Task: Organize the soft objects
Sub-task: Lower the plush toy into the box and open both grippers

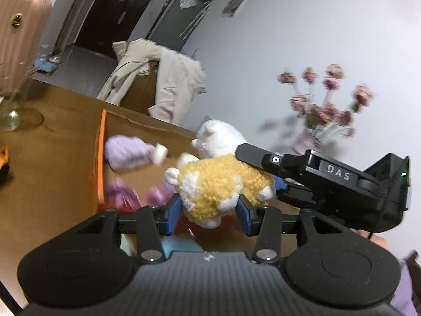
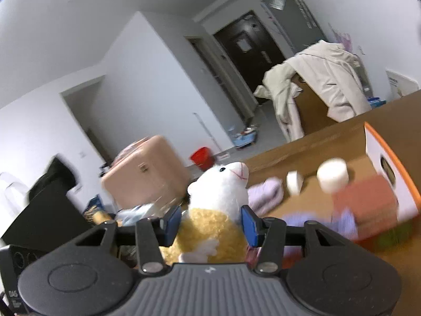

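Both grippers have the same soft toy between them, a plush lamb [image 1: 218,187] with a yellow curly body and a white head. It hangs in the air above the brown cardboard box [image 1: 147,173], not resting on anything.

The left gripper [image 1: 209,210] has its blue pads [image 1: 173,210] on each side of the lower part of the yellow body. They stand about as wide as the toy, and I cannot tell if they really press it or only touch the wool.

The right gripper [image 2: 210,220], seen from its own camera, closes on the body just under the white head, and the fabric bulges a little between the pads, so I judge this one carries the weight.

Inside the box, on the far left, lies a lilac knitted piece [image 1: 126,152], and near it some pink fluffy things [image 1: 121,194], blurred. An orange-edged flap [image 1: 101,158] stands at the left side of the box.

The step seems to be a handover or a two-handed lowering into the box. To do it well, I think one gripper should keep a firm hold on the thick middle of the body until the other is surely closed, because plush compresses and slips out easily. The toy should go down slowly into a free place, not on top of the lilac piece. The two grippers are very close together, so the one that opens should draw straight back and not catch the wool or hit the other.
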`<state>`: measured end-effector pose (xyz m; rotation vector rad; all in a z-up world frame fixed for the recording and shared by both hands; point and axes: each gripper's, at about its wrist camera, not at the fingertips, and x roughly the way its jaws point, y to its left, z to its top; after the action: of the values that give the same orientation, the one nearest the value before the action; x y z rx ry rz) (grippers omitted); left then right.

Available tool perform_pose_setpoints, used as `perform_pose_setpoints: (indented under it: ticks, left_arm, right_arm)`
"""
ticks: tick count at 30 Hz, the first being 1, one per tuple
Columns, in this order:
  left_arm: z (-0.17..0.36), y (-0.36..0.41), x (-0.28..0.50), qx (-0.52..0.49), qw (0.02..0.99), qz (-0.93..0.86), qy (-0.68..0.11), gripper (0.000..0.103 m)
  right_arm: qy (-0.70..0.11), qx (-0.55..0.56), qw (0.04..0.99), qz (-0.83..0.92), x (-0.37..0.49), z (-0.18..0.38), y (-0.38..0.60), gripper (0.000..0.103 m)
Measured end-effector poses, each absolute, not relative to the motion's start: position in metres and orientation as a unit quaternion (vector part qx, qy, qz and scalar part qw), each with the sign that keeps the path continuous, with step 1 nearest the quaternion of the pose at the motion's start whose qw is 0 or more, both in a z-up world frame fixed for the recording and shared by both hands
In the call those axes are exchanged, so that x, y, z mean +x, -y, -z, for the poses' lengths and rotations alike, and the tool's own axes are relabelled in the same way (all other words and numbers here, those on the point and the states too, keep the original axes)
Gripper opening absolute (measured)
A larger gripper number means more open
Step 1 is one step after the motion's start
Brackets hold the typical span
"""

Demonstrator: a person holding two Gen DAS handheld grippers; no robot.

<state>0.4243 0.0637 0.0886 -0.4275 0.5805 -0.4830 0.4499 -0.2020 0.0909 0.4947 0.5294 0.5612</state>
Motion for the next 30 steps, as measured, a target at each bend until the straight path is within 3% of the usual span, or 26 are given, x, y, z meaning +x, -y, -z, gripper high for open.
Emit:
perform_pose_setpoints:
  ticks: [7, 10, 15, 20, 24, 30]
  left_arm:
    - [-0.065, -0.065, 0.520, -0.170, 0.909, 0.181, -0.335, 0.045]
    - [-0.053, -0.062, 0.525, -0.125, 0.923, 0.151, -0.330, 0.049]
    - [-0.053, -0.067, 0.514, -0.111, 0.927, 0.159, -0.321, 0.054]
    - [-0.073, -0.074, 0.495, -0.094, 0.938, 0.134, -0.306, 0.059]
    - [-0.102, -0.078, 0.458, -0.080, 0.950, 0.135, -0.271, 0.065]
    - [-0.144, -0.075, 0.396, -0.053, 0.964, 0.123, -0.230, 0.072]
  right_arm:
    - [-0.339, 0.262, 0.874, -0.229, 0.569, -0.052, 0.177, 0.048]
    - [-0.370, 0.233, 0.875, -0.207, 0.586, -0.029, 0.161, 0.048]
    - [-0.390, 0.176, 0.879, -0.210, 0.586, -0.014, 0.149, 0.056]
    - [-0.356, 0.134, 0.900, -0.212, 0.565, -0.045, 0.158, 0.056]
    - [-0.314, 0.113, 0.914, -0.231, 0.528, -0.088, 0.184, 0.065]
    - [-0.250, 0.041, 0.939, -0.234, 0.446, -0.148, 0.219, 0.068]
